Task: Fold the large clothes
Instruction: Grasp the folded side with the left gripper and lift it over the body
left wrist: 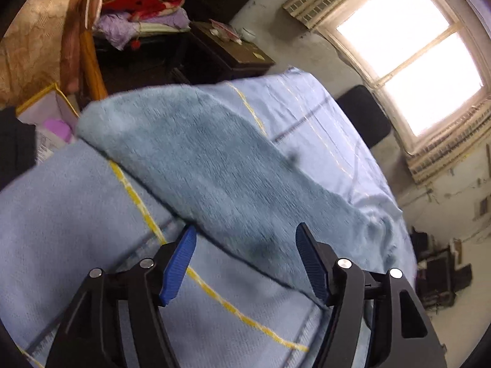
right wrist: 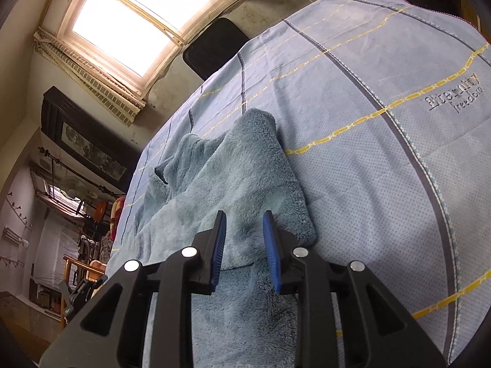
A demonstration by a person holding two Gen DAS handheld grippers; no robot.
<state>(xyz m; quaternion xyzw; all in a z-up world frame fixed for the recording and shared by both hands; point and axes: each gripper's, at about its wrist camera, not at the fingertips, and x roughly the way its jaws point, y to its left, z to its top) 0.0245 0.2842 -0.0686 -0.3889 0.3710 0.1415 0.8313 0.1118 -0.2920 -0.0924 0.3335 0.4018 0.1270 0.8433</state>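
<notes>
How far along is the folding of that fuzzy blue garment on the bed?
Partly done: the fleece garment lies on the bedsheet with one layer already doubled over. Nothing is gripped; the left gripper and right gripper are both open above it. The rumpled far end is left to fold.

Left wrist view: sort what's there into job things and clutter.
Job: fleece garment, bedsheet it lies on, left gripper, open.
Clutter: folded blankets, dark cabinet, bowl, window, purple bottle.
</notes>
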